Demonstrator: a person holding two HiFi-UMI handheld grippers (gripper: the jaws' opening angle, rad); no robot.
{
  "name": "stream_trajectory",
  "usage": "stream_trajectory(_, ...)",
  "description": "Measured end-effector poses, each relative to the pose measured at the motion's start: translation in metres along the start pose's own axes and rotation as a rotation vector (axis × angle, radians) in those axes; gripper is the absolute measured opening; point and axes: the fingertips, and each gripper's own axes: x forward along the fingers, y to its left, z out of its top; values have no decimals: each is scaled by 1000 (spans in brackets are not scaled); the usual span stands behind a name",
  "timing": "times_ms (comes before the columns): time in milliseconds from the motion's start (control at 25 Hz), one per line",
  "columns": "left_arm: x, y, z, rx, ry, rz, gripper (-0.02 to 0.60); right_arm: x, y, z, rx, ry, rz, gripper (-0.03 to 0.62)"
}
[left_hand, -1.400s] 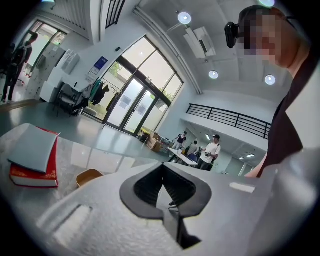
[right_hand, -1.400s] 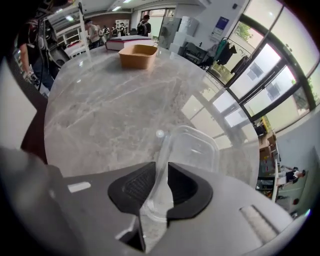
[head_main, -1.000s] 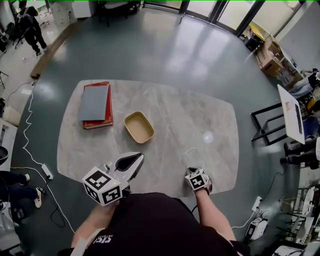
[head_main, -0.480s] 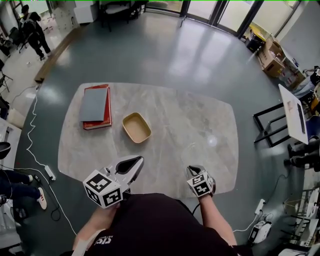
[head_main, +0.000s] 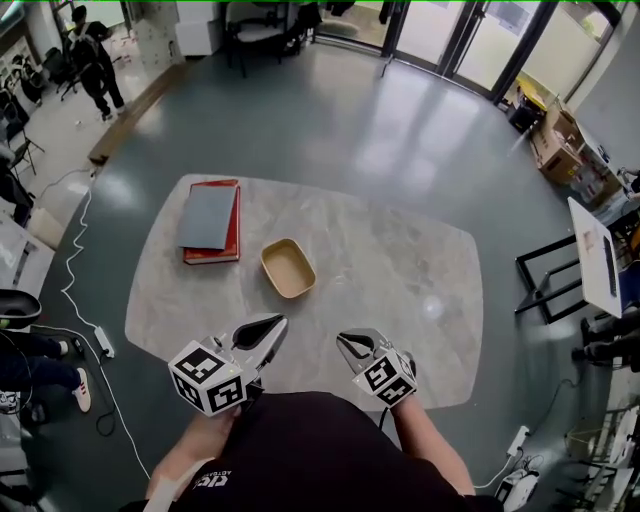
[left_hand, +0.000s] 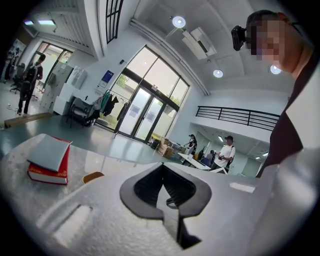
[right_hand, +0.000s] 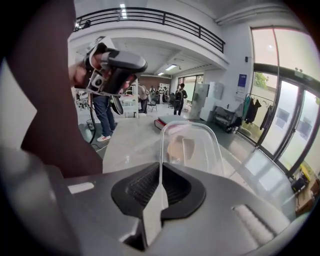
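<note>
My right gripper (right_hand: 160, 167) is shut on the rim of a clear plastic lid (right_hand: 192, 150), which it holds up off the marble table (head_main: 400, 270). Seen from the head, the right gripper (head_main: 350, 343) hangs over the table's near edge, and the lid is hard to make out. My left gripper (head_main: 272, 323) hovers beside it to the left, jaws together with nothing in them (left_hand: 161, 167). A tan tray (head_main: 288, 267) sits mid-table beyond both grippers. A red book with a grey cover (head_main: 210, 222) lies at the far left.
The left gripper (right_hand: 112, 67) shows in the right gripper view, high at the left. The tan tray (left_hand: 93, 176) and the book (left_hand: 49, 160) appear past the left jaws. Several people stand around the hall, with chairs, cables and glass doors beyond the table.
The right gripper lifted the clear lid off the table and swung left toward the left gripper. The left gripper has barely moved.
</note>
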Motion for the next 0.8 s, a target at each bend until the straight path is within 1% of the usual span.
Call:
stream_trajectory(80,-6,8,2,5,-8,26,5,2,10,25,-24,-47,45,20)
stream_trajectory(200,-16,20,3,21,-15,74,5,-1,17,62,-6,-150,102,20)
stream_trajectory(400,-34,33,9,35,-34,136,5,-16,15,103,28,-263,137,20)
stream_trajectory(560,-46,37,14,53,-40,172,5,-36,7,121,112,-347,146,20)
stream_trajectory(680,-49,32,23,89,-45,178,5,-52,2,129,185,-418,154,20)
stream_trajectory(800,-48,20,35,151,-50,171,5,-65,-4,129,188,-440,130,19)
